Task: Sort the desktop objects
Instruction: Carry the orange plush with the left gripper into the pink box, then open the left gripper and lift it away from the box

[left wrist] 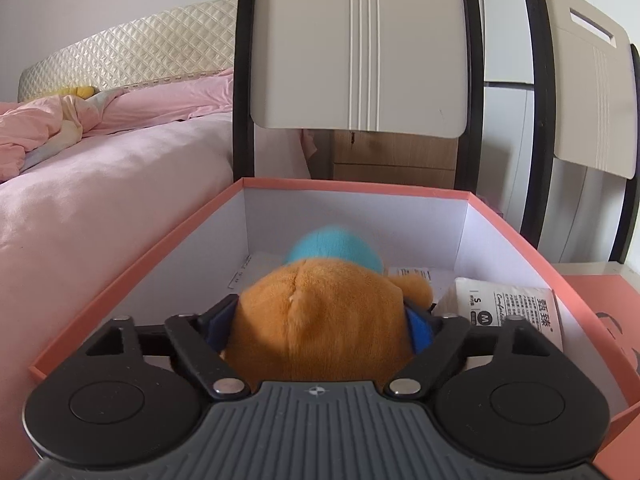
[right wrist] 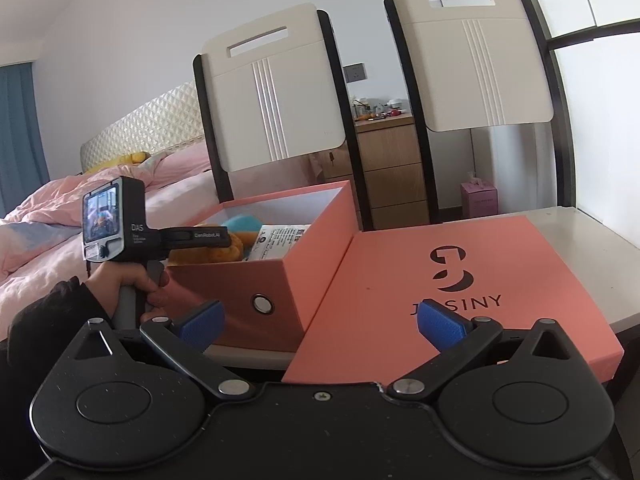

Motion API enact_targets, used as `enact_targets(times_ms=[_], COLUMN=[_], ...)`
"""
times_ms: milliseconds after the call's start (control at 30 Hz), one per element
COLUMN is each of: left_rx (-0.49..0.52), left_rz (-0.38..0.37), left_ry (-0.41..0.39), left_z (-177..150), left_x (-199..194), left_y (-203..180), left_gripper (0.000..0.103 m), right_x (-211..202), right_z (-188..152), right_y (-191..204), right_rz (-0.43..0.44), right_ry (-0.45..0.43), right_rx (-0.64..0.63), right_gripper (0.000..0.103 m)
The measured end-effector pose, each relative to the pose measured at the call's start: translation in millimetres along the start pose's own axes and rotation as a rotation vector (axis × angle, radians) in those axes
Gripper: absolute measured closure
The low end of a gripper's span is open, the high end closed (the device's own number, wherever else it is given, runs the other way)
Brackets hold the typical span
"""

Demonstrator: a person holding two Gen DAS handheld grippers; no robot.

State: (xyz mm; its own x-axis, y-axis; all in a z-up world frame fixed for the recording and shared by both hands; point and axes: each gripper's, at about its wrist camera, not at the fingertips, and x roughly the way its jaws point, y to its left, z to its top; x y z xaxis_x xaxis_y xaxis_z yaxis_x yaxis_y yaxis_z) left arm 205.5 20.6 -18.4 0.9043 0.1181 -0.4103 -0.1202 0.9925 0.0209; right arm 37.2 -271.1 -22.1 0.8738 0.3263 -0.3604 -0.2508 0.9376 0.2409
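The left hand-held gripper (left wrist: 320,320) clenched the soft, light plush toy (left wrist: 320,320) by its body over the box (left wrist: 140,248), while the right hand-held gripper (right wrist: 322,326) was released, holding nothing.

Home bedrm: pink-sheeted bed (left wrist: 100,168), wood drawers (right wrist: 390,168).

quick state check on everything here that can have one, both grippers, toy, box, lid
left gripper: shut on the plush toy
right gripper: open, holding nothing
plush toy: held inside the box
box: open
lid: off, lying flat beside the box
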Motion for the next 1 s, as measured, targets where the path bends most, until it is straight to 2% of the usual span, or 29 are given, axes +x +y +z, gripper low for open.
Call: enact_targets(times_ms=[267, 333, 500, 700, 867, 1000], left_rx=[-0.015, -0.030, -0.062, -0.118, -0.101, -0.073], left_rz=[-0.005, -0.013, -0.032, -0.052, -0.063, -0.106], left_ry=[-0.034, -0.059, -0.115, -0.139, -0.131, -0.155], left_z=[-2, -2, -8, -29, -56, -60], left_x=[-13, -25, -57, -95, -119, -131], left_y=[3, 6, 13, 18, 11, -1], left_gripper=[0.007, 0.003, 0.001, 0.000, 0.000, 0.000], right_x=[2, 2, -1, -6, -16, -22], right_z=[4, 7, 11, 8, 4, 1], right_y=[-6, -8, -11, -13, -17, -20], right_rz=[-0.027, -0.038, -0.070, -0.107, -0.148, -0.173], right_ry=[-0.005, -0.013, -0.042, -0.062, -0.094, -0.110], right_rx=[0.007, 0.010, 0.003, -0.011, -0.004, -0.010], right_gripper=[0.001, 0.001, 0.001, 0.001, 0.001, 0.001])
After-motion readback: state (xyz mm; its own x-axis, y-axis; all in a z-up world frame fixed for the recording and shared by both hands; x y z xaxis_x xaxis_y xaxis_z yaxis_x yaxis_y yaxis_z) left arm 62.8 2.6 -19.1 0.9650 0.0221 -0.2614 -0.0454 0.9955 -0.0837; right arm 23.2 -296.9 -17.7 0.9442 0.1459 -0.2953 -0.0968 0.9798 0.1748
